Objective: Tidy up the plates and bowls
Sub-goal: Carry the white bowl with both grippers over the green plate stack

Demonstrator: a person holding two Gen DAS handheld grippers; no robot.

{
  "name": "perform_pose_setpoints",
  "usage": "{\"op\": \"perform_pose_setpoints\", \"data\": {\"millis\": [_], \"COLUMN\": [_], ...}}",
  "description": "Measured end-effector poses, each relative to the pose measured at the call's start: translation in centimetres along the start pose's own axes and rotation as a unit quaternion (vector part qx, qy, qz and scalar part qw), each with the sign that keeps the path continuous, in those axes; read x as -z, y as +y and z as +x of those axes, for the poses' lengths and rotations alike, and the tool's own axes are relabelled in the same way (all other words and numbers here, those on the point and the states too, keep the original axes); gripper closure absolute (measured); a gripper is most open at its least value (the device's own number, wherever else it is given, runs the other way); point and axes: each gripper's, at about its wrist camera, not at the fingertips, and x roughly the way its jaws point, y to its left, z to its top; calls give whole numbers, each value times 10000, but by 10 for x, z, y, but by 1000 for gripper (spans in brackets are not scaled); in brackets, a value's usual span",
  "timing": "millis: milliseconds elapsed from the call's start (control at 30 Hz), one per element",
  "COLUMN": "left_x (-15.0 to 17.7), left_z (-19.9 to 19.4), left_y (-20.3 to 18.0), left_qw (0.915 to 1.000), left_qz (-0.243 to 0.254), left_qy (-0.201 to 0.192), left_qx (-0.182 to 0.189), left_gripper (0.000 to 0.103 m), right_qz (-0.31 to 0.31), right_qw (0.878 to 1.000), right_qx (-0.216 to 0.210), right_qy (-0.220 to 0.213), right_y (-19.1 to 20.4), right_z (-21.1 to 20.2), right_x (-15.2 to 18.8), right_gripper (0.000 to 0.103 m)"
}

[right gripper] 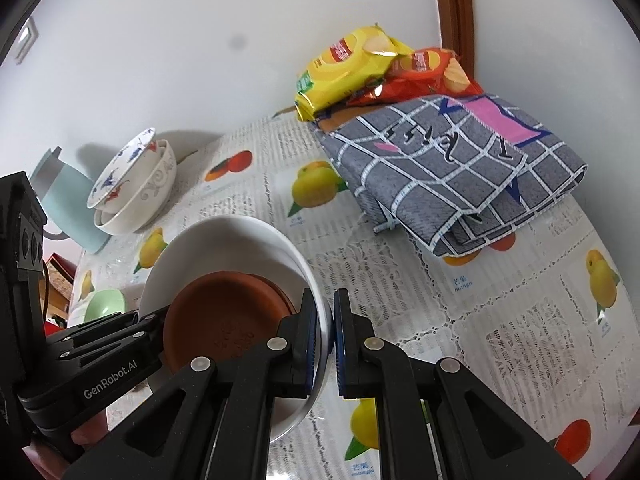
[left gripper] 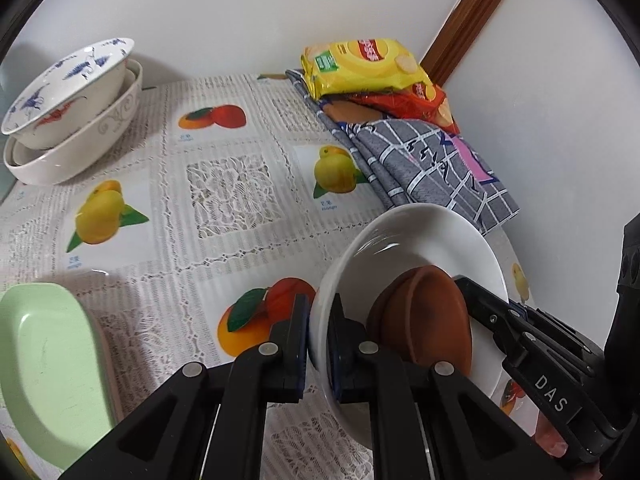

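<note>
White plate (left gripper: 420, 240) carrying brown saucers (left gripper: 424, 312), rim clamped by left tongs (left gripper: 318, 344) and right tongs (right gripper: 326, 344)

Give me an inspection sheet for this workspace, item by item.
Surface: table under fruit-print tablecloth.
Job's things: white plate carrying brown saucers; stacked bowls; green dish.
Clutter: yellow chip bag, red chip bag, folded checked cloth, pale blue jug.
Grippers: left gripper and right gripper each clamp an opposite rim of the white plate.
Cables: nothing seen.
Surroundings: white wall, wooden door frame.
</note>
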Motion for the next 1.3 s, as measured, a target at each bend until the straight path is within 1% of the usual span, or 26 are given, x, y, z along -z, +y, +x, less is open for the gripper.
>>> {"op": "perform_pose_setpoints", "data": {"millis": [133, 200, 367, 433, 600, 767, 1133, 1300], "left_x": [0, 0, 4, 6, 13, 18, 24, 23], "left_z": [-12, -18, -25, -22, -11, -3, 24, 26], "left_y": [1, 2, 3, 5, 12, 14, 16, 15], "left_qw": [9999, 9998, 9997, 9998, 9998, 9996, 9985, 9987], "left_qz": [2, -5, 28, 15, -64, -89, -78, -36], "left_qy": [-90, -149, -163, -109, 62, 172, 488, 475], "left_qx": [-140, -127, -182, -193, -190, -203, -230, -183], "left_gripper": [94, 95, 95, 95, 95, 95, 95, 95], "right_qz": [-50, -94, -86, -57, 45, 102, 162, 152], "right_qw": [10000, 9999, 9999, 9999, 10000, 9997, 9988, 9988], "right_qx": [-10, 50, 29, 30, -34, -88, -37, -5], "right_qy": [-77, -134, -139, -133, 75, 196, 458, 472], "right_y": [8, 12, 15, 14, 10, 6, 1, 0], "right_z": [-9, -14, -17, -15, -1, 8, 28, 32], "right_x": [1, 2, 5, 6, 13, 18, 26, 25], "right_gripper": [95, 94, 94, 93, 93, 93, 92, 92]}}
